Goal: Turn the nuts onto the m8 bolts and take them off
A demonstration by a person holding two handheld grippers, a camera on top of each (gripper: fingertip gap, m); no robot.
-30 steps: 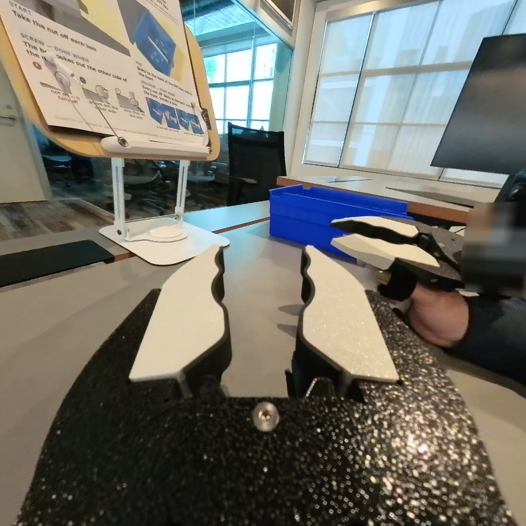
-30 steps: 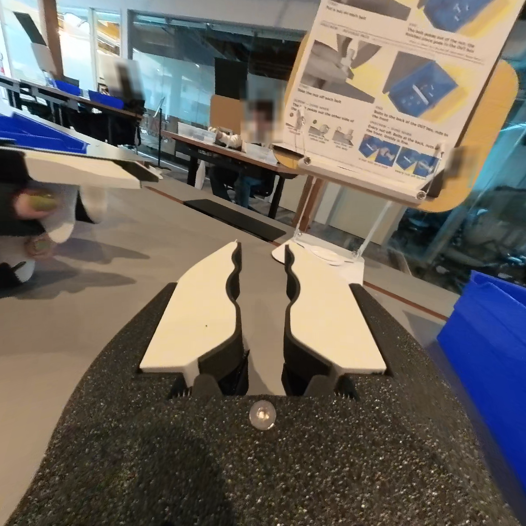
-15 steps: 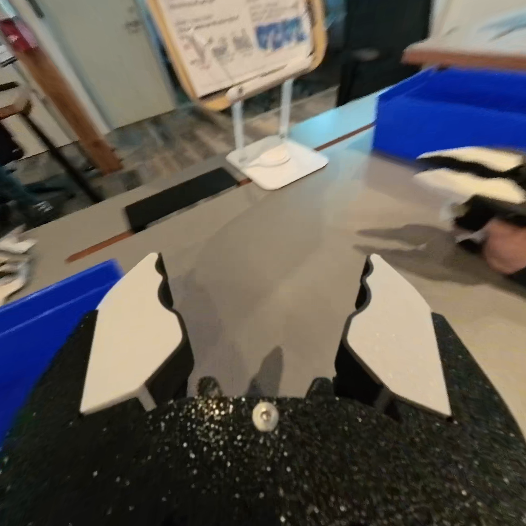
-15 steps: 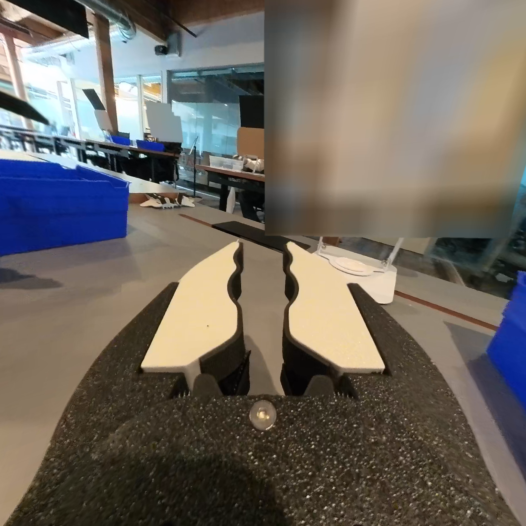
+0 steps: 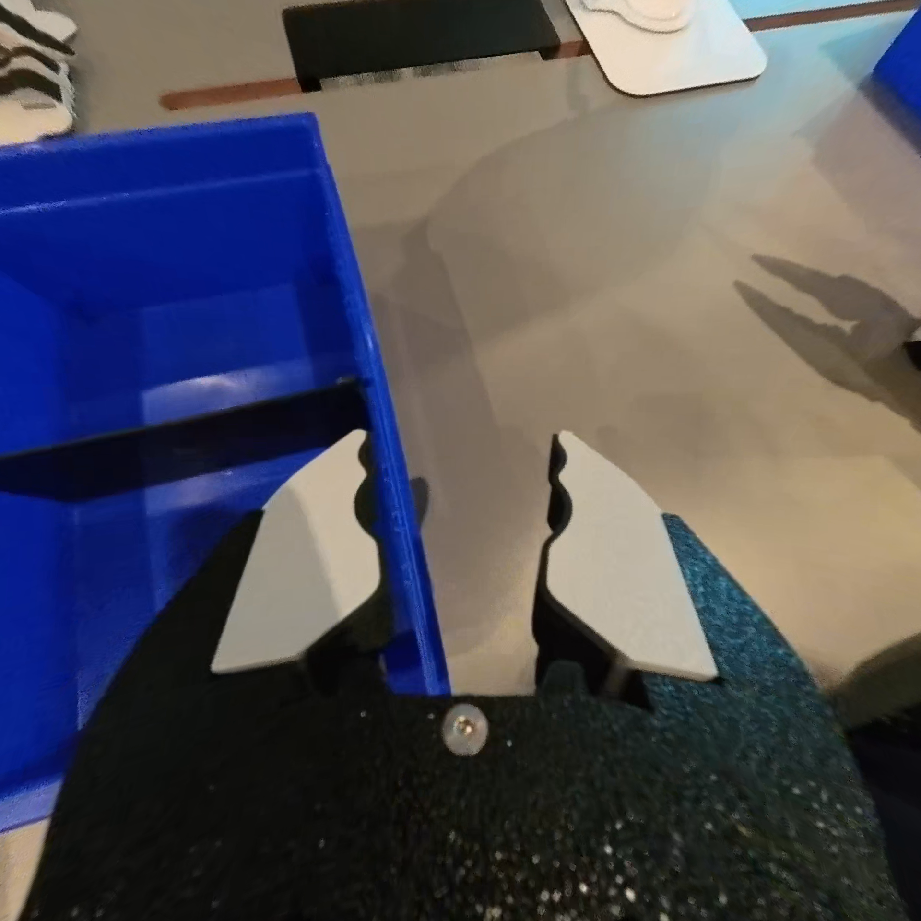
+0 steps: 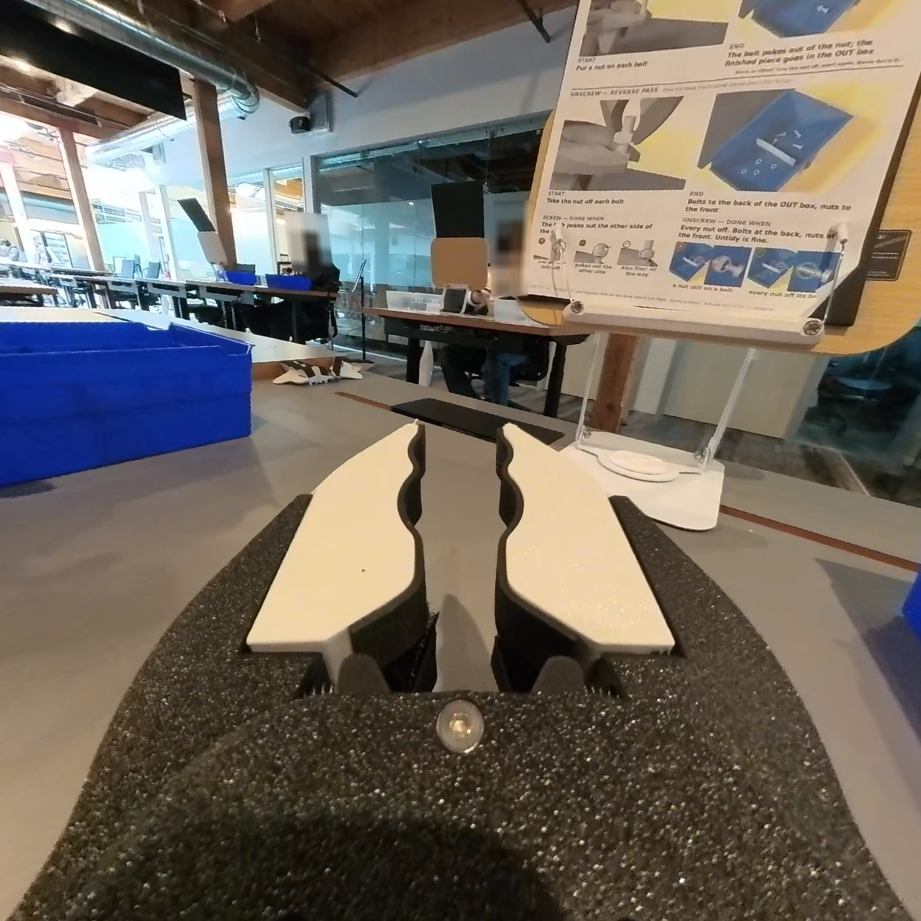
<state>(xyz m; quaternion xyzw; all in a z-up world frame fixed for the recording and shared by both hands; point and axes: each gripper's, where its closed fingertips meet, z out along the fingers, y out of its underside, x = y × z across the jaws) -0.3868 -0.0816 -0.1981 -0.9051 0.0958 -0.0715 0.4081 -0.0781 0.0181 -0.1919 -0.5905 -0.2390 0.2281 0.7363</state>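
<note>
In the left wrist view a blue bin (image 5: 164, 309) with a black divider (image 5: 189, 443) fills the left side. My left gripper (image 5: 458, 441) hangs open over the bin's right wall (image 5: 379, 398). That wall runs between the two fingers, close beside the left finger (image 5: 309, 563), and is not pinched. The right finger (image 5: 613, 563) is over the grey table (image 5: 623, 249). My right gripper (image 6: 459, 426) is open by a narrow gap with nothing between the fingers, low over the table (image 6: 149, 573). The blue bin (image 6: 124, 379) lies to its left. No nut or bolt shows.
A sheet stand (image 6: 697, 174) on a white base (image 6: 648, 478) stands ahead right, with a black plate (image 6: 478, 421) beside it. A second blue bin (image 6: 914, 603) is at the right edge. Loose white gripper parts (image 6: 319, 371) lie behind. People sit at far tables. The gap from one gripper's tips to the other's is roughly 35 centimetres.
My left gripper swung left and tilted down over the blue bin; its jaws opened wide, then narrowed partway. My right gripper kept its narrow gap and hardly moved.
</note>
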